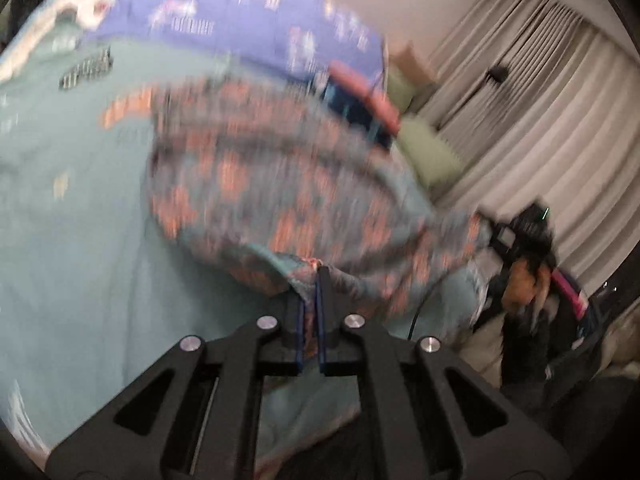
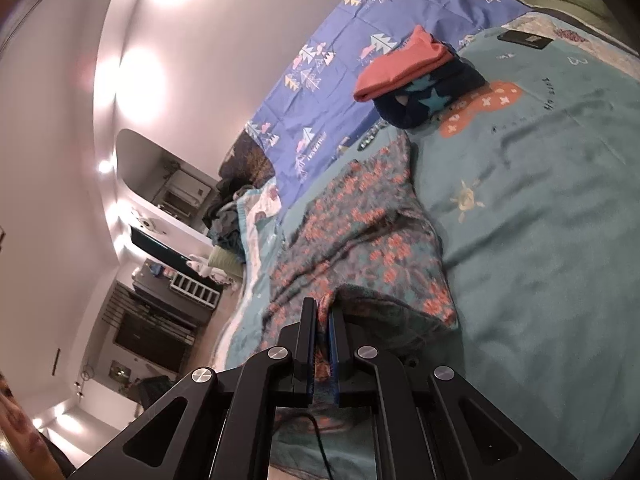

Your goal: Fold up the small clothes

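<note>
A small patterned garment, teal-grey with orange-pink flowers, lies partly lifted on a teal blanket. In the blurred left wrist view my left gripper is shut on one edge of this garment, cloth pinched between its blue pads. In the right wrist view the same garment stretches away from my right gripper, which is shut on another edge, fabric bunched between the fingers. The right gripper and the hand holding it also show at the right edge of the left wrist view.
A folded pile, a coral piece on a dark blue one, sits farther up the teal blanket. A blue tree-print sheet lies beside it. A dark phone lies near the far end. Curtains hang beyond the bed, shelves opposite.
</note>
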A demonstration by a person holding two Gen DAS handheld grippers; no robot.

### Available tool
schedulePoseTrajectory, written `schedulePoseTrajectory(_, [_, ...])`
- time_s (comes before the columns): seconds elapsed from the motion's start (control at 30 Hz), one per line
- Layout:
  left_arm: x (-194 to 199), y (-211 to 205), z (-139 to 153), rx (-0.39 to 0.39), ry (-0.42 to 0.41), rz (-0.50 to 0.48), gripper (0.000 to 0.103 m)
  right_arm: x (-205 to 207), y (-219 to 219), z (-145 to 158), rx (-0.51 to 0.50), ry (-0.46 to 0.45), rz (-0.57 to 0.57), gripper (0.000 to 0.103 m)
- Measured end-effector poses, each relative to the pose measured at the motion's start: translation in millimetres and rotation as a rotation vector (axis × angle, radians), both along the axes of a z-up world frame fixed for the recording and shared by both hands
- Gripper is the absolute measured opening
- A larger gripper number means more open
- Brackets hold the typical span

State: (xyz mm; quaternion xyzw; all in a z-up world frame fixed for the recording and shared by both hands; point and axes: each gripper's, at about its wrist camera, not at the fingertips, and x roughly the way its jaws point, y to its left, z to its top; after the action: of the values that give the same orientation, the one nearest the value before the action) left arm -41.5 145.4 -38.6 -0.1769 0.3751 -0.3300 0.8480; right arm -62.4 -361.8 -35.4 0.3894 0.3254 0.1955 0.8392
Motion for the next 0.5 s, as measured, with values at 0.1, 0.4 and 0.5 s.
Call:
schedulePoseTrajectory(0.1, [23,16,31,-0.069,-0.103,0.047,0.006,14,-3,13,0.031,-0.039,0.006,0.005])
schedulePoseTrajectory(0.4, [129,19,51,-0.095,-0.105,0.129,0.006,88,-8,46,0.056,-0.114,-0.012,0.005])
schedulePoseTrajectory(0.5, [161,19,37,-0.117,-0.044,0.152,0.006,120,-10,41,0.061,-0.084,-0.015,0.005])
